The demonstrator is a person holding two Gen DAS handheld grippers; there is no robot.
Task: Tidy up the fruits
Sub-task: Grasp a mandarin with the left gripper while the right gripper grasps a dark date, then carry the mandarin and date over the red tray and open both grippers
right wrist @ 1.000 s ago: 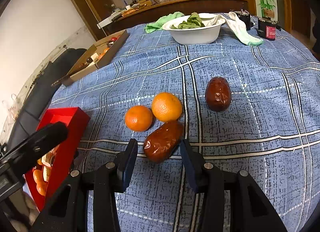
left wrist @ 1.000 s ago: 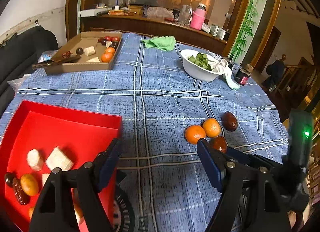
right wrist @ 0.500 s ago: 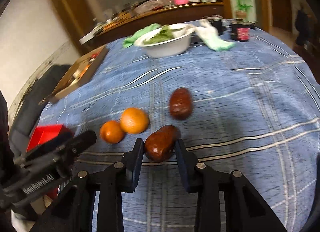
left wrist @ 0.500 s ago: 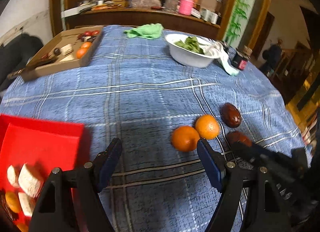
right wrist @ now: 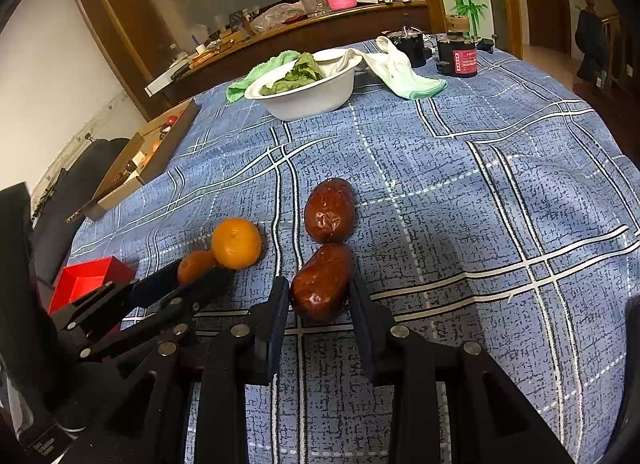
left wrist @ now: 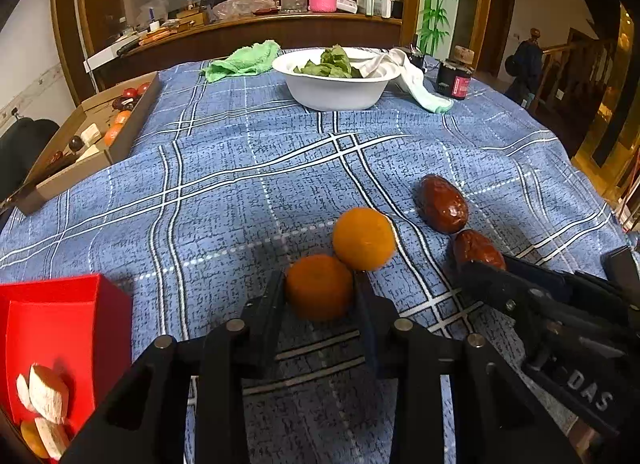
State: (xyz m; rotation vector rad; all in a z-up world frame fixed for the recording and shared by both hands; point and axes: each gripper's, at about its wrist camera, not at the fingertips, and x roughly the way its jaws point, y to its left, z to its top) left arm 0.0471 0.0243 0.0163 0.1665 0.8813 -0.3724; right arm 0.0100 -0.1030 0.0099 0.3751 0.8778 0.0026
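On the blue checked tablecloth (left wrist: 240,192) lie two oranges and two brown dates. My left gripper (left wrist: 320,283) has its jaws closing, and both pads touch the nearer orange (left wrist: 319,292). The second orange (left wrist: 363,238) leans against it from behind. My right gripper (right wrist: 319,287) is shut on the nearer date (right wrist: 322,282), which rests on the cloth. The other date (right wrist: 329,216) lies just beyond it. A red box (left wrist: 60,328) at the lower left holds white chunks and a small orange.
A white bowl (left wrist: 336,92) of green leaves stands at the back, with a green cloth (left wrist: 240,62), a white cloth (left wrist: 416,84) and a dark jar (left wrist: 454,78) beside it. A cardboard tray (left wrist: 120,144) of fruit sits far left. The table drops off at the right.
My left gripper has swung right, away from the red box, and its wide jaws have closed around the nearer orange. My right gripper's jaws have narrowed onto the date.
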